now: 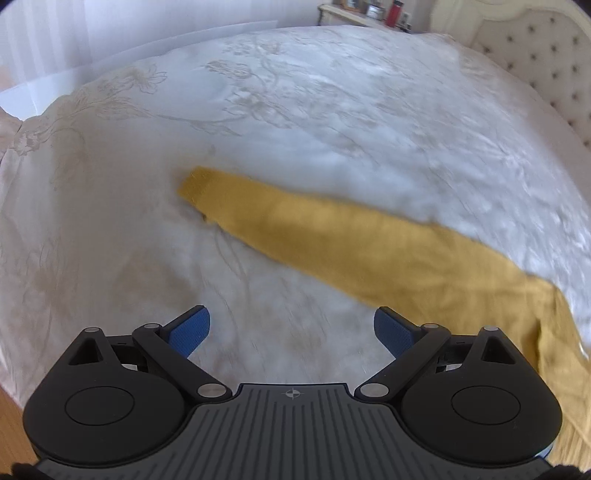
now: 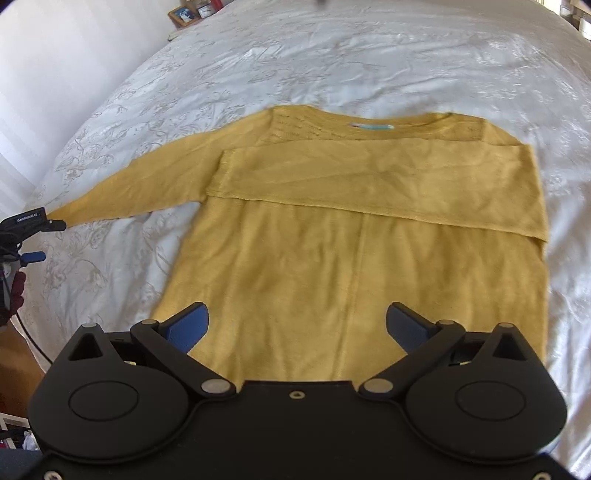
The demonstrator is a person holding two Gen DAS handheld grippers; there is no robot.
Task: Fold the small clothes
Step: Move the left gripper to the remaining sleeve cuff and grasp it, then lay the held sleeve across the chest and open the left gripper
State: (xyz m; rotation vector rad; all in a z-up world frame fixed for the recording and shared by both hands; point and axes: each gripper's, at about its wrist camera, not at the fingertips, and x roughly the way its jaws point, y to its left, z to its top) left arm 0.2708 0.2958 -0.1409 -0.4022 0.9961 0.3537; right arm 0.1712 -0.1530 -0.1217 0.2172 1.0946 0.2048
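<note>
A mustard-yellow long-sleeved sweater (image 2: 351, 229) lies flat on the white bed. One sleeve is folded across its chest (image 2: 388, 181). The other sleeve (image 2: 140, 184) stretches out to the left. In the left wrist view that sleeve (image 1: 351, 236) runs from the right edge to its cuff (image 1: 195, 184) at the centre. My left gripper (image 1: 291, 328) is open and empty, hovering just short of the sleeve; it also shows at the left edge of the right wrist view (image 2: 37, 240), by the cuff. My right gripper (image 2: 297, 325) is open and empty above the sweater's lower hem.
The bed has a white bedspread with a floral pattern (image 1: 258, 110). A tufted headboard (image 1: 546, 62) and a shelf with a red bottle (image 1: 393, 13) stand at the far end. Framed pictures (image 2: 188, 13) sit beside the bed. Wood floor (image 2: 14, 365) shows at the left.
</note>
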